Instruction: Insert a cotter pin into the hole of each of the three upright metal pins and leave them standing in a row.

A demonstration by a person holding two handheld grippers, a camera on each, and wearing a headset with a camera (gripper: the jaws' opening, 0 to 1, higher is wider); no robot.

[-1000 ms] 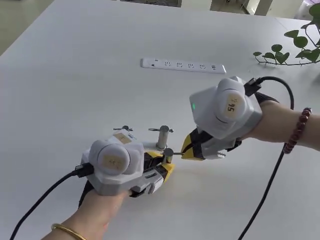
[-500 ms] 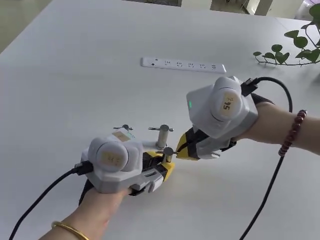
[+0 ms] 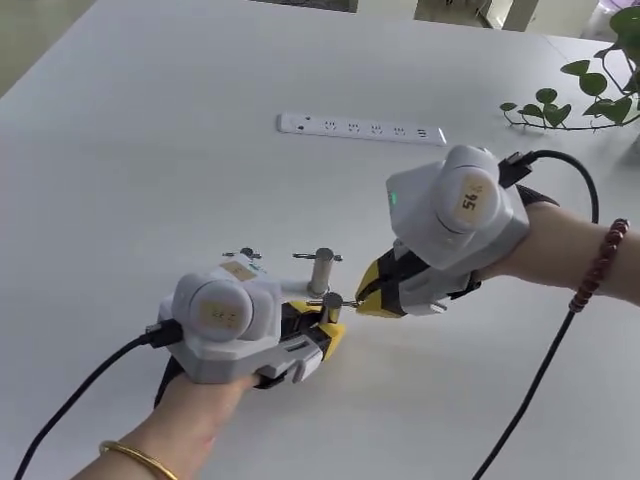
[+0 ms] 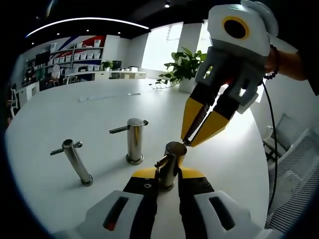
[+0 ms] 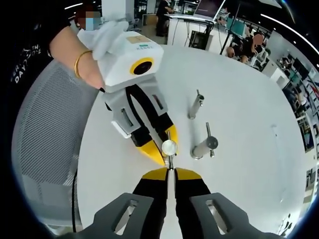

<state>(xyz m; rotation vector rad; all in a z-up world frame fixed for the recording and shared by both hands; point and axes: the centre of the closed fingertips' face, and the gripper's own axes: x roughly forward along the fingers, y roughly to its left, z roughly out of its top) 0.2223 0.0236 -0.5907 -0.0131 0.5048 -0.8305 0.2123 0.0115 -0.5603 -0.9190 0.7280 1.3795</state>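
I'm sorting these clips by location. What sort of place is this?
Probably an open-plan office or lab: a large white table with a power strip, a potted plant, shelves along the wall and a mesh office chair.

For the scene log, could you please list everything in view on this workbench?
table: one, white, under everything.
metal pins: three, silver, standing mid-table; nearest clamped by left gripper.
cotter pins: three, silver; two through the free pins, one at the clamped pin's top, in right gripper.
power strip: one, white, far side of table.
plant: one, green, far right edge.
cables: two, black, trailing from the grippers.
left gripper: one, grey with yellow-black jaws, shut.
right gripper: one, same colours, shut.
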